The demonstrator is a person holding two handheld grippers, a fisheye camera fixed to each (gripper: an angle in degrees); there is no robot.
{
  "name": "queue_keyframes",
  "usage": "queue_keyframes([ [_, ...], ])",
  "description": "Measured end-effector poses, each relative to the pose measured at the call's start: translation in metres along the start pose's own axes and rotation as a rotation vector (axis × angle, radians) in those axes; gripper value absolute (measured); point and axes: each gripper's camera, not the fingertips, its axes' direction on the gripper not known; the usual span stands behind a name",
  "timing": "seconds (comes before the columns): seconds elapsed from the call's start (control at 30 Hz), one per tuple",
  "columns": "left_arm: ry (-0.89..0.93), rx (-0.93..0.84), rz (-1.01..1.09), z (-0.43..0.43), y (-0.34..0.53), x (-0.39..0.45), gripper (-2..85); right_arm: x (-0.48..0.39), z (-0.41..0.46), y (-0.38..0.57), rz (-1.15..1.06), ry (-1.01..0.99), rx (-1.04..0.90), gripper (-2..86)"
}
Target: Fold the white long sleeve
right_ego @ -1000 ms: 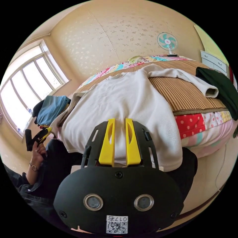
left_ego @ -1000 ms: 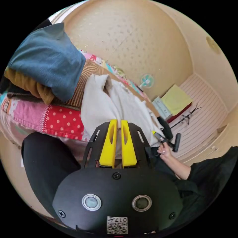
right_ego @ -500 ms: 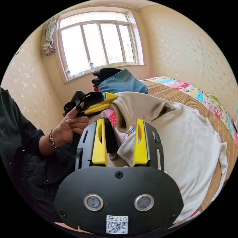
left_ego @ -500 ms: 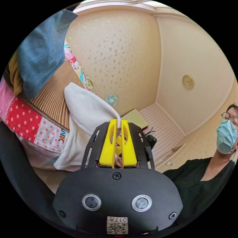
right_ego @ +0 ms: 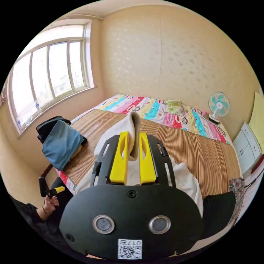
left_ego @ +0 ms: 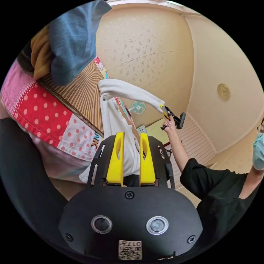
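Covering most of the bed [right_ego: 192, 154] is a striped brown mat [right_ego: 189, 156], and the white shirt [right_ego: 181, 181] is seen lying on the mat's near edge, its body hanging partly over the side of the bed. A patchwork quilt [left_ego: 49, 115] is shown below the mat on the bed's side. A pile of folded clothes [right_ego: 62, 143], topped by a blue piece, is stacked on the mat's corner nearest the window [right_ego: 46, 79]. A small fan [right_ego: 219, 106] is set at the far corner of the bed, against the wall.

One sleeve [left_ego: 132, 95] of the shirt is drawn up and away from the bed. Its cuff is pinched between the right tongs [right_ego: 133, 154], whose jaws are closed to a narrow gap on the cloth; from the left gripper view these tongs [left_ego: 165, 111] are seen raised in the person's hand [left_ego: 170, 125], with the sleeve stretched taut back to the bed.

The left tongs [left_ego: 131, 156] are held near the bed's edge with the jaws parted, and shirt cloth is seen behind the gap; whether it is touched cannot be told. In the right gripper view these tongs [right_ego: 56, 189] are held low beside the bed, with no cloth in them.
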Motion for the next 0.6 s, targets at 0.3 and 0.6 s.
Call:
queue_keyframes([
  [0.3, 0.116, 0.027, -0.164, 0.032, -0.073, -0.008, 8.9, 0.075, 0.081, 0.204, 0.179, -0.059, -0.251, 7.8],
  [0.6, -0.066, -0.271, -0.125, 0.137, -0.122, 0.010, 12.4, 0.101, 0.057, 0.254, 0.202, -0.195, -0.012, 5.5],
])
